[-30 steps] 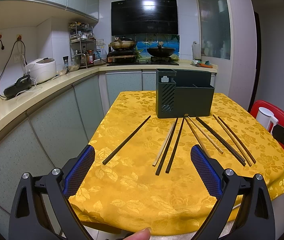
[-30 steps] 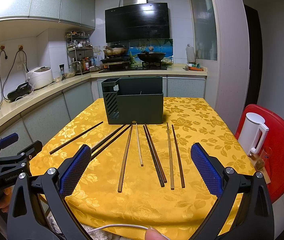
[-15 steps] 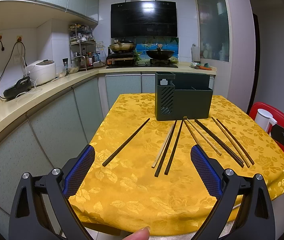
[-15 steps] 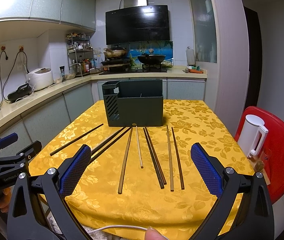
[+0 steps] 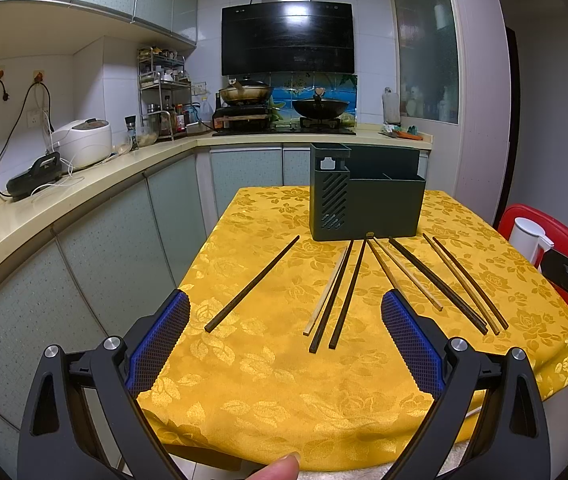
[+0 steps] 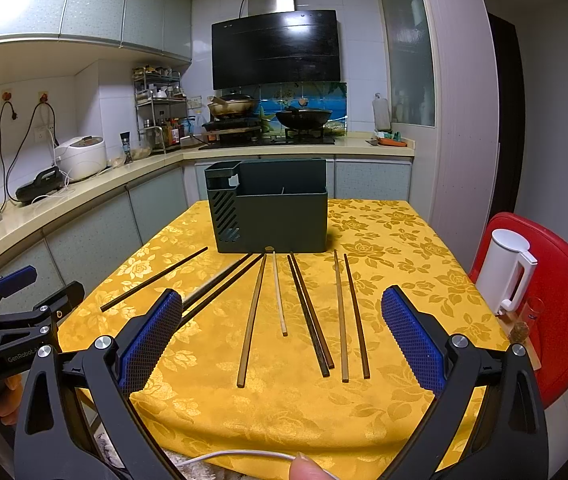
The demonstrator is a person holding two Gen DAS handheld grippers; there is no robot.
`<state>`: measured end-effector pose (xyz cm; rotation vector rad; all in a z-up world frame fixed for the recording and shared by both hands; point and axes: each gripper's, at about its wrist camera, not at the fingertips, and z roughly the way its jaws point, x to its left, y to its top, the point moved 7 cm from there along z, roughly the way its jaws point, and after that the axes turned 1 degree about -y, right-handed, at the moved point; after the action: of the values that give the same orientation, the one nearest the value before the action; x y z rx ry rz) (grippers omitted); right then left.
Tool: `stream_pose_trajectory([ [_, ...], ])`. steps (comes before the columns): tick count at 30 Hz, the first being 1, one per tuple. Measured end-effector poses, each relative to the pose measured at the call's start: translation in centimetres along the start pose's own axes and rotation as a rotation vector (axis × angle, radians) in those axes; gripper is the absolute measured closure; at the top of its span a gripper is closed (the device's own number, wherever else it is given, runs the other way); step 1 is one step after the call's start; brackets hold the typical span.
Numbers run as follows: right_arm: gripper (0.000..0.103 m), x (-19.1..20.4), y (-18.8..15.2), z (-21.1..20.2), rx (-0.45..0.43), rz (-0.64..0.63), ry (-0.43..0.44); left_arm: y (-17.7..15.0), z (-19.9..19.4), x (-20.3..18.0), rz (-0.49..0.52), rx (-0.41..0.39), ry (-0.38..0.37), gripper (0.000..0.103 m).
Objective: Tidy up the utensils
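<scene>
Dark lone chopstick (image 5: 253, 282) lies diagonally ahead of my left gripper (image 5: 285, 344), probably nearer it than my right gripper (image 6: 282, 342); both spread, holding nothing.

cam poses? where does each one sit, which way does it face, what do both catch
Left wrist: on the left tongs, off the table's near-left corner, facing the holder and stove; own open fingers and a fingertip show.
Right wrist: on the right tongs, nearer centre, same heading; own open fingers, the left tongs at lower left.
Shared: holder, chopsticks, yellow tablecloth, white kettle.
</scene>
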<state>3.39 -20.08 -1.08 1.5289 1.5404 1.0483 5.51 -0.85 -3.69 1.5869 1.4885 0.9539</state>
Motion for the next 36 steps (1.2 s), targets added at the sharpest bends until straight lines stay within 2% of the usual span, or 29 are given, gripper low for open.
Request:
stream_pose_trajectory([
  [36, 0.006, -0.28, -0.14, 0.5, 0.007, -0.002, -0.005, -0.35, 0.44, -0.02, -0.011, 0.027, -0.002, 0.01],
])
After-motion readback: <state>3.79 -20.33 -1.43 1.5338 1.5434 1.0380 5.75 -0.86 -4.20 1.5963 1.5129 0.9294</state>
